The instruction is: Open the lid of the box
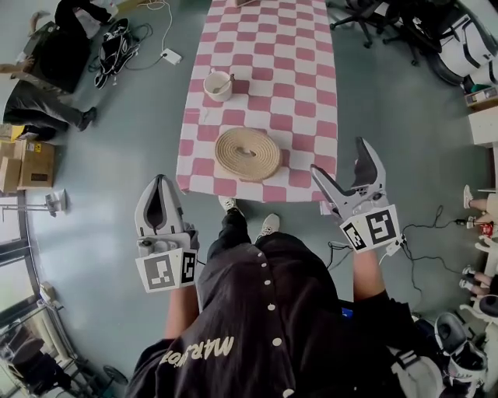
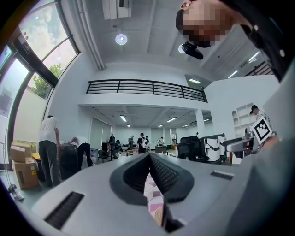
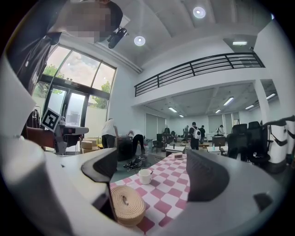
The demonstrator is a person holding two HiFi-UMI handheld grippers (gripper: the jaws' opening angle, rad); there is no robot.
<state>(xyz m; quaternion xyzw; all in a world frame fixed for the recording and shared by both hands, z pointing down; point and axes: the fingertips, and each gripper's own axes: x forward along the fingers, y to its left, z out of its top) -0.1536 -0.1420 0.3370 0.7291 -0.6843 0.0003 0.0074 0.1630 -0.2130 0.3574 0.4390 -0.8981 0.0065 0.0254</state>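
Observation:
A round woven straw box [image 1: 247, 153] with its flat lid on lies near the front edge of a table [image 1: 311, 85] under a pink-and-white checked cloth. My left gripper [image 1: 159, 182] hangs over the floor, left of the table's front corner, shut on nothing. The right gripper [image 1: 340, 158] is open at the table's front right corner, a short way right of the box. In the right gripper view the straw box [image 3: 126, 204] shows low between the open jaws of that gripper [image 3: 154, 171]. In the left gripper view that gripper [image 2: 149, 159] has its jaws pressed together.
A white cup [image 1: 218, 85] with a spoon stands farther back on the table, also the cup [image 3: 145, 175]. A small brown block [image 3: 177, 156] lies at the far end. Cardboard boxes [image 1: 27, 163], people and cables are at the left, office chairs [image 1: 366, 15] at the far right.

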